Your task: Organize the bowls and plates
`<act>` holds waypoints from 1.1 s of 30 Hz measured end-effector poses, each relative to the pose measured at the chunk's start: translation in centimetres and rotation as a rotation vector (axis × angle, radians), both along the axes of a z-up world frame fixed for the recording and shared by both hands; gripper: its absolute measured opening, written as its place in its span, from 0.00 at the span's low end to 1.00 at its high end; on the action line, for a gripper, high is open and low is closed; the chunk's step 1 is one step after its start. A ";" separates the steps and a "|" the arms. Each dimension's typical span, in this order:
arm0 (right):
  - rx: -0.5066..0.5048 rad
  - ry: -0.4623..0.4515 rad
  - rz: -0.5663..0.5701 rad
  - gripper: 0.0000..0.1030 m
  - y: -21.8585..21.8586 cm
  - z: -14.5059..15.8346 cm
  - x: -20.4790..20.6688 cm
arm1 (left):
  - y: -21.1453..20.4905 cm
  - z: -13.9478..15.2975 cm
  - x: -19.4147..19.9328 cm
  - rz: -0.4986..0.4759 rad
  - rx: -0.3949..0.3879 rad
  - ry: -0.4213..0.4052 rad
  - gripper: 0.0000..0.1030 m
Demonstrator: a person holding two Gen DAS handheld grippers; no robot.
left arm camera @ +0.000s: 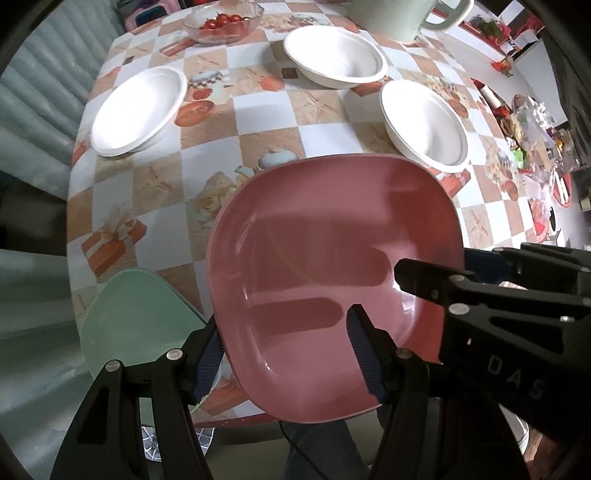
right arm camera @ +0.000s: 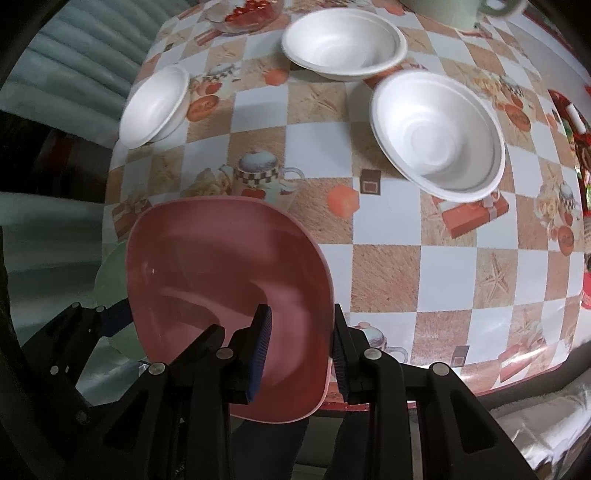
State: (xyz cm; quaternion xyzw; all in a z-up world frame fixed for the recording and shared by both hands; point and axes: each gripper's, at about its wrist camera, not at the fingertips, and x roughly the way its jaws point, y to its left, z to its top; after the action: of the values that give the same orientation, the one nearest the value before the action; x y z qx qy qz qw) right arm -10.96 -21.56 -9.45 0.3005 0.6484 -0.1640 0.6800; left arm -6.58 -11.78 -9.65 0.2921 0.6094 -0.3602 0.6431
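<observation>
A pink square plate (left arm camera: 332, 258) is held above the table's near edge; it also shows in the right wrist view (right arm camera: 221, 277). My left gripper (left arm camera: 284, 347) straddles its near left rim, one finger under, one on top. My right gripper (right arm camera: 301, 347) straddles its right rim and appears in the left wrist view (left arm camera: 436, 280). A green plate (left arm camera: 136, 317) lies under the pink one at the table's near left corner (right arm camera: 110, 280). Three white foam bowls stand beyond: left (left arm camera: 138, 110) (right arm camera: 155, 107), far middle (left arm camera: 334, 57) (right arm camera: 343, 42), right (left arm camera: 424, 125) (right arm camera: 437, 134).
The table has a checkered tablecloth (left arm camera: 258, 122). A glass bowl of tomatoes (left arm camera: 223, 22) and a pale green pitcher (left arm camera: 391, 16) stand at the far side. Clutter (left arm camera: 532, 147) lies along the right edge. A ribbed sofa (left arm camera: 44, 92) is left of the table.
</observation>
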 end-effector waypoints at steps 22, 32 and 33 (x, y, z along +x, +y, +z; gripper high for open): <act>-0.015 -0.027 0.264 0.32 7.5 1.0 7.5 | 8.6 1.7 3.9 0.269 -0.015 -0.034 0.65; 0.014 -0.041 0.398 0.32 12.1 0.5 10.5 | 13.5 1.8 5.9 0.426 0.005 -0.049 0.65; 0.016 -0.040 0.407 0.32 12.4 0.4 10.7 | 13.8 1.8 5.9 0.432 0.008 -0.049 0.65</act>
State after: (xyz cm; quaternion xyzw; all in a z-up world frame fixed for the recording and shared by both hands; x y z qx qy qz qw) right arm -0.27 -9.17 -9.07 0.1716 0.6834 -0.0121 0.7094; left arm -0.63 1.98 -7.84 0.1659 0.6433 -0.2046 0.7188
